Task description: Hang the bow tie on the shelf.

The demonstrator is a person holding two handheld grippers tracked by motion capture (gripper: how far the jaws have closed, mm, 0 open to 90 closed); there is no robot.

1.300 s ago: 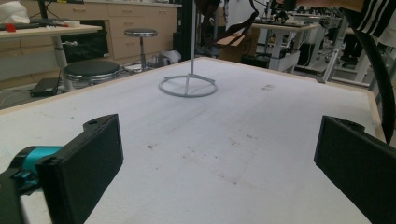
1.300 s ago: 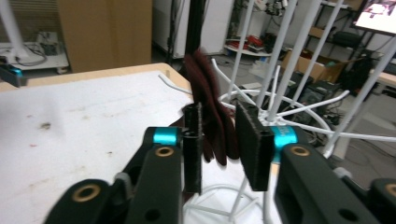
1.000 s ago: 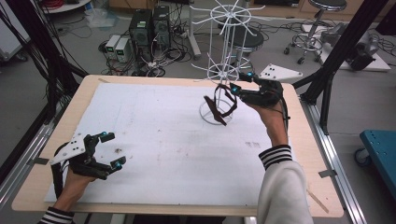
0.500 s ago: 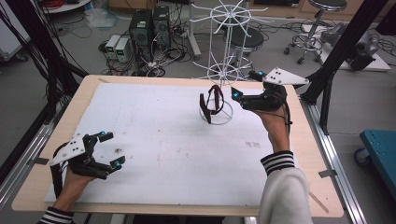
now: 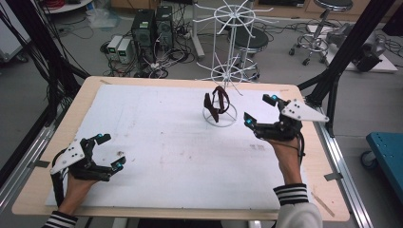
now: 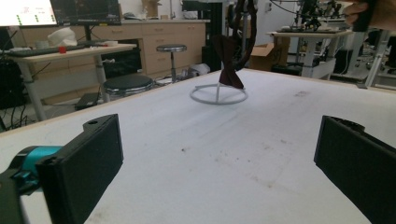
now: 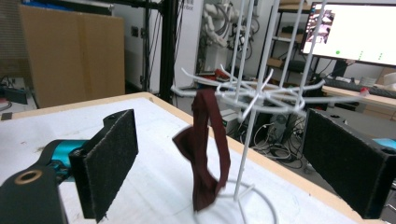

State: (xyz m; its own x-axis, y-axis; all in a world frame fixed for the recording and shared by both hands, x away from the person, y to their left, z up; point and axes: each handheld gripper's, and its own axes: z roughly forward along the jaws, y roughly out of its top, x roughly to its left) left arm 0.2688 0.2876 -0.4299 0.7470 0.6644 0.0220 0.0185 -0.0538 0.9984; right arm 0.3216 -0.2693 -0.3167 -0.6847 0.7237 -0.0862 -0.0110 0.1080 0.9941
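The dark red bow tie (image 5: 217, 104) hangs on a low hook of the white wire rack (image 5: 228, 71), right of the centre in the high view, with its knot near the base ring. It looks light, soft and floppy, so I think it will swing and fold when touched. The strap loop (image 7: 219, 140) seems the best place to grip. The right gripper (image 5: 260, 111) is just beside it, jaws spread wide and empty. The left gripper (image 5: 108, 151) rests at the lower left, also spread.
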